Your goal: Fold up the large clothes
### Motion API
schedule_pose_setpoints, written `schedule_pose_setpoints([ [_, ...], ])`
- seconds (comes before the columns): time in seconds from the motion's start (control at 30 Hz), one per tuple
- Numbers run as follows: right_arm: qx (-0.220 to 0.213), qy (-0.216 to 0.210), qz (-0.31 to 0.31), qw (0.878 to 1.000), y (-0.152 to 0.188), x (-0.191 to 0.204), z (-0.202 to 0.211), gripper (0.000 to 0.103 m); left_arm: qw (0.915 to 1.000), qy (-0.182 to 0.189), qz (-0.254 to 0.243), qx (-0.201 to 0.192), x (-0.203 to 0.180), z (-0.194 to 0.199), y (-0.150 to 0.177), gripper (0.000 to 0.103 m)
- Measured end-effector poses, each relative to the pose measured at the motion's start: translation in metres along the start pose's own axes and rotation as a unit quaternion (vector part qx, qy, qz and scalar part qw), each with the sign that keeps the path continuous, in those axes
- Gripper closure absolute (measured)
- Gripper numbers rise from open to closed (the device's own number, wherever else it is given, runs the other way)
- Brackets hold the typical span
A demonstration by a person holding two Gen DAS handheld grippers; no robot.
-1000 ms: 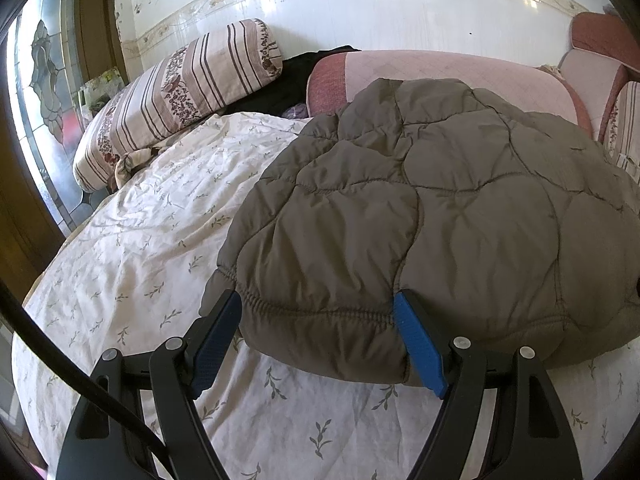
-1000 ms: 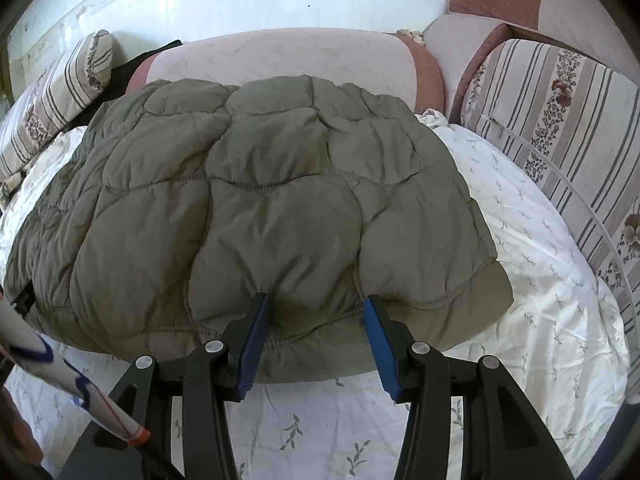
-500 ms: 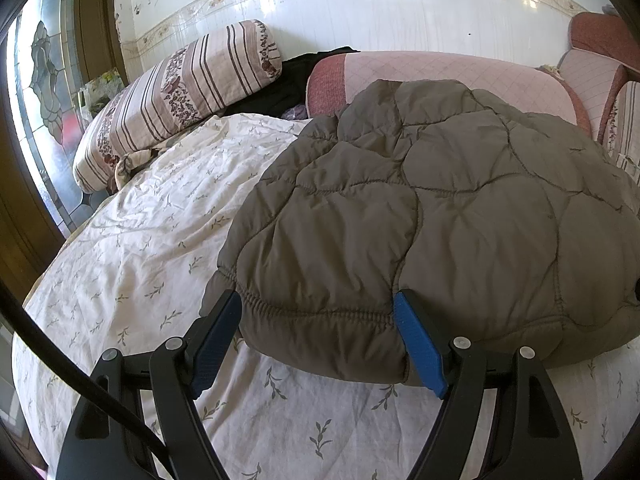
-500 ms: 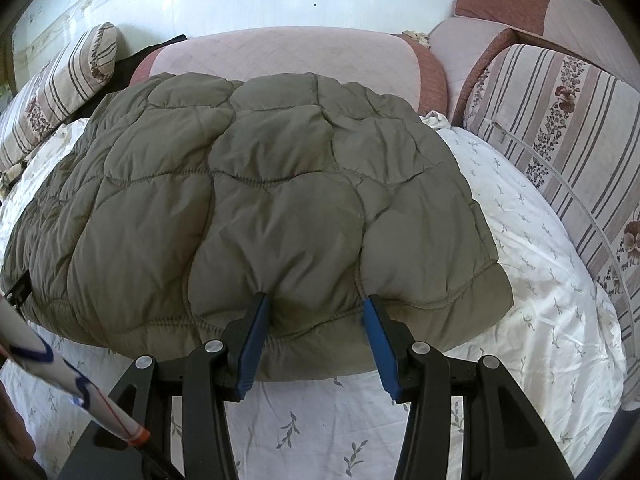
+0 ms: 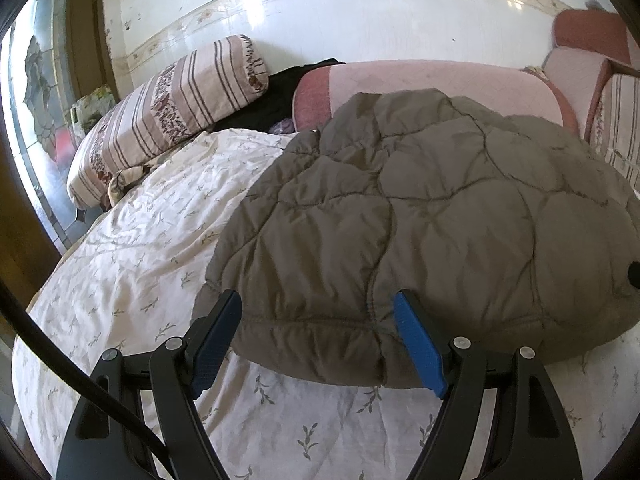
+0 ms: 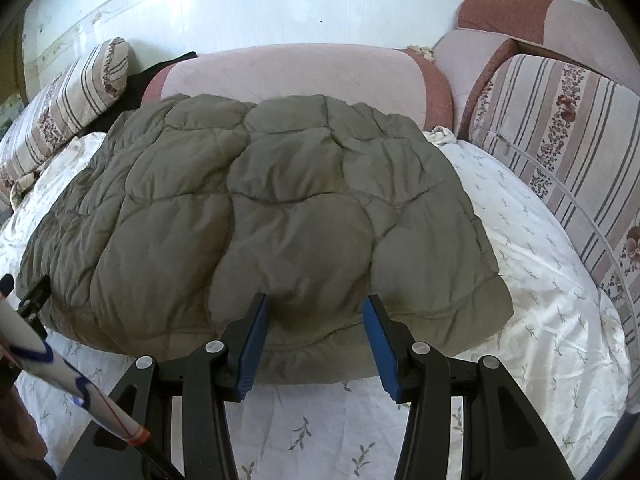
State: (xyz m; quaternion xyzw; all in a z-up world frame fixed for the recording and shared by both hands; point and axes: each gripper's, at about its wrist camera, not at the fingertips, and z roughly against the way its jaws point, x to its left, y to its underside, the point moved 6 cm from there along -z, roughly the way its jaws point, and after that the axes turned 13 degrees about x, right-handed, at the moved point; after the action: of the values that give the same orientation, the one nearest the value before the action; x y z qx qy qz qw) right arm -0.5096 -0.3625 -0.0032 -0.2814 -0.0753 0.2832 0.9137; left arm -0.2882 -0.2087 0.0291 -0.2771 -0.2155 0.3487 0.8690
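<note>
An olive-brown quilted jacket point(image 5: 420, 232) lies spread on the bed, its hem toward me; it also shows in the right wrist view point(image 6: 272, 224). My left gripper point(image 5: 318, 308) is open, its blue pads either side of the hem near the jacket's left corner, with the padded edge bulging between them. My right gripper point(image 6: 316, 312) is open around the hem further right, near the right corner. Neither one pinches the fabric.
The bed has a white leaf-print sheet point(image 5: 132, 264). A striped bolster point(image 5: 168, 112) lies far left. A pink cushion point(image 6: 288, 76) stands behind the jacket, a striped one point(image 6: 560, 140) to the right. A black garment point(image 5: 276, 92) lies by the wall.
Both views have drawn slightly back and down from the jacket. The jacket's far part looks more rumpled. Both grippers stay open at the hem.
</note>
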Motion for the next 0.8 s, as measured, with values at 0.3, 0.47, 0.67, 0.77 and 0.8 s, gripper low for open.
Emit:
schedule_pose_setpoints([
  [0.3,0.012,0.005,0.011,1.000,0.001,0.006,-0.007,0.051,0.9999,0.010,0.004,0.006,0.003,-0.001,0.000,0.025],
  [0.47,0.002,-0.040,-0.087,0.995,-0.004,-0.039,0.004,0.048,0.9944,0.053,0.084,0.034,0.043,-0.007,-0.003,0.022],
  [0.67,0.034,-0.110,-0.268,0.957,0.016,-0.124,-0.010,0.035,0.9519,0.143,0.240,0.125,0.099,-0.042,0.014,0.020],
  [0.77,0.053,-0.168,-0.325,0.929,0.027,-0.140,-0.024,0.034,0.9349,0.181,0.273,0.137,0.108,-0.051,0.017,0.020],
  [0.8,0.056,-0.185,-0.335,0.922,0.028,-0.141,-0.027,0.031,0.9297,0.193,0.282,0.138,0.111,-0.054,0.016,0.020],
])
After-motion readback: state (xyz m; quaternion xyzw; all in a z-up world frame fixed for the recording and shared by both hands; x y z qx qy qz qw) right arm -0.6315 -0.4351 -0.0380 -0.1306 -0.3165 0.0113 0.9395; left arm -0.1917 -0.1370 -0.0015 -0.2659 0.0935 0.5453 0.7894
